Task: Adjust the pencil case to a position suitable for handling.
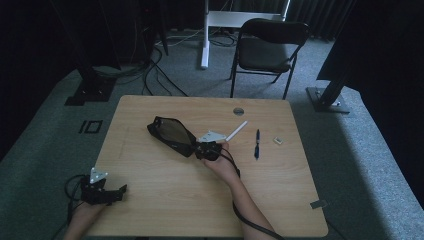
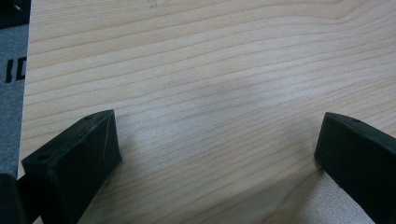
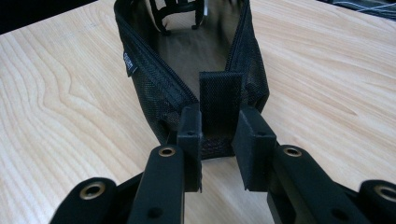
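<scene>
A black mesh pouch (image 1: 171,134) lies unzipped and gaping in the middle of the wooden table (image 1: 165,195). My right gripper (image 1: 196,148) is at its near right end. In the right gripper view the right gripper (image 3: 218,140) is shut on the pouch's black fabric tab (image 3: 220,95), and the open pouch (image 3: 154,88) stretches away beyond it. My left gripper (image 1: 121,190) rests at the table's front left corner. Seen from the left gripper view, my left gripper (image 2: 217,149) stands open over bare wood with nothing between its jaws.
Right of the pouch lie a white stick (image 1: 236,131), a dark blue pen (image 1: 257,144) and a small pale block (image 1: 278,141). A round grommet (image 1: 238,111) sits near the far edge. A black chair (image 1: 267,45) stands beyond the table.
</scene>
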The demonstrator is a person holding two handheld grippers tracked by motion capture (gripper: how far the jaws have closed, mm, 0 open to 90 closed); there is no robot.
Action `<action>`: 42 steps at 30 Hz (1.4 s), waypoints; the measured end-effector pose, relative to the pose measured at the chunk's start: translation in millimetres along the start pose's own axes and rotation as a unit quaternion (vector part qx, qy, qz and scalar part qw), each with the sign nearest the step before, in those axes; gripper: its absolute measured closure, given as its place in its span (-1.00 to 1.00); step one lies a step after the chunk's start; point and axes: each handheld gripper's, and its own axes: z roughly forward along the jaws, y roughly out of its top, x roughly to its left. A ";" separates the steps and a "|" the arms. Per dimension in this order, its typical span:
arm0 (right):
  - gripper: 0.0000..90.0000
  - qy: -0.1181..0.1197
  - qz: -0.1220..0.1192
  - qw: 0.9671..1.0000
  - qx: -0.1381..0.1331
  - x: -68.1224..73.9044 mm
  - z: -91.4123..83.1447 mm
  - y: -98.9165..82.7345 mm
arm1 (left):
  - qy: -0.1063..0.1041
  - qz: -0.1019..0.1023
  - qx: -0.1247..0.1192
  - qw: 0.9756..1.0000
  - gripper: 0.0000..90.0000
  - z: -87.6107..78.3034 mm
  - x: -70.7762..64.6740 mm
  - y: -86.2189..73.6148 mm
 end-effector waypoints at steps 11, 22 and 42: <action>0.62 -0.008 0.012 1.000 -0.005 -6.6 -22.0 -15.0 | 0.000 0.000 0.000 1.000 -1.00 0.0 0.0 0.0; 0.63 -0.019 0.018 1.000 -0.004 -14.4 -49.3 -30.6 | 0.000 0.000 0.000 1.000 -1.00 0.0 0.0 0.0; 0.62 -0.042 0.028 0.999 -0.001 -27.6 -99.5 -61.3 | 0.000 0.000 0.000 1.000 -1.00 0.0 0.0 0.0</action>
